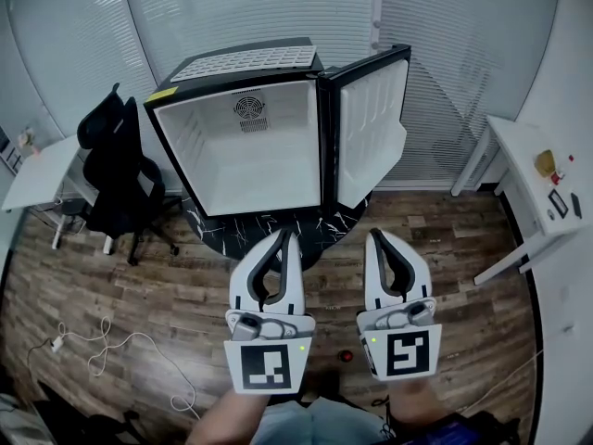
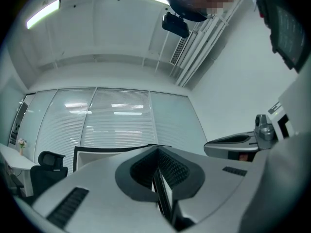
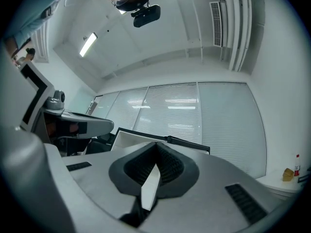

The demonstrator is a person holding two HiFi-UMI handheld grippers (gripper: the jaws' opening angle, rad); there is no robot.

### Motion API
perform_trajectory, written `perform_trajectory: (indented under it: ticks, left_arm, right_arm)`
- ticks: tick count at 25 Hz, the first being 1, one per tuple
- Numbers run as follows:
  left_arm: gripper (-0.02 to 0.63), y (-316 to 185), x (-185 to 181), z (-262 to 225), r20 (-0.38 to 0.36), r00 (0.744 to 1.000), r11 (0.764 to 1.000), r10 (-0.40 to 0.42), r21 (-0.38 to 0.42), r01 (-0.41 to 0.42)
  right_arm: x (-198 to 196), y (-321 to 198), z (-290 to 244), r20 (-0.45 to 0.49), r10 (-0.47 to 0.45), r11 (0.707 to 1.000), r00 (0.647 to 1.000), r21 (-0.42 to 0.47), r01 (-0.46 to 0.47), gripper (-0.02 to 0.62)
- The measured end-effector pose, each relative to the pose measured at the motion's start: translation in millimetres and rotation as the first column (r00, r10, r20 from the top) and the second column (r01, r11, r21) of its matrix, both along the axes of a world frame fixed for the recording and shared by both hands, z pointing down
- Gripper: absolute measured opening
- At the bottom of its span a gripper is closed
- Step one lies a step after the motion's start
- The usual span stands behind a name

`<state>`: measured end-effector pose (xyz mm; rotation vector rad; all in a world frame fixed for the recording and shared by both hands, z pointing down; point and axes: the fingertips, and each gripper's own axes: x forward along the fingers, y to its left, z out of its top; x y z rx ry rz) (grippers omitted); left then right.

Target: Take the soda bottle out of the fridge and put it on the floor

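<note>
White plastic lines the cavity of the small black fridge, which stands open straight ahead of both tools, its door swung out to the right. The head view shows the whole cavity, and it holds no soda bottle: only bare walls and a round vent at the back.

The left hand-held gripper has its jaws pressed together with nothing between them, and its own view shows the ribbed pads meeting along a thin line. The right hand-held gripper is likewise closed tight and empty. Both point slightly upward at the fridge, side by side and near each other. The left one lines up with the open cavity and the right one with the hinge edge of the door.

No view shows the bottle plainly, so its direction and long axis cannot be given. On the brown wood-plank floor, low between the two tools and close to the person, sits a small dark red spot. It may be the bottle's cap seen from above, but it is too small to tell. If so, the bottle already stands on the floor, nearer the right hand, and little of the task is left.
</note>
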<state>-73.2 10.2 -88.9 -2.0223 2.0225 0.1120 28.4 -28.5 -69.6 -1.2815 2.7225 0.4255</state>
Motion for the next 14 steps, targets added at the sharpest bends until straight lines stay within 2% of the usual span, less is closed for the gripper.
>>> perform_trajectory:
  ticks: [7, 14]
  left_arm:
    - [0.015, 8, 3, -6, 0.012, 1.000, 1.000, -0.002, 0.008, 0.002]
    - [0.016, 18, 9, -11, 0.026, 1.000, 1.000, -0.001, 0.014, 0.000]
  right_arm:
    - [-1, 9, -2, 0.005, -0.014, 1.000, 1.000, 0.004, 0.014, 0.012]
    - [1, 17, -24, 0.054, -0.003, 0.997, 0.999, 0.077, -0.002, 0.011]
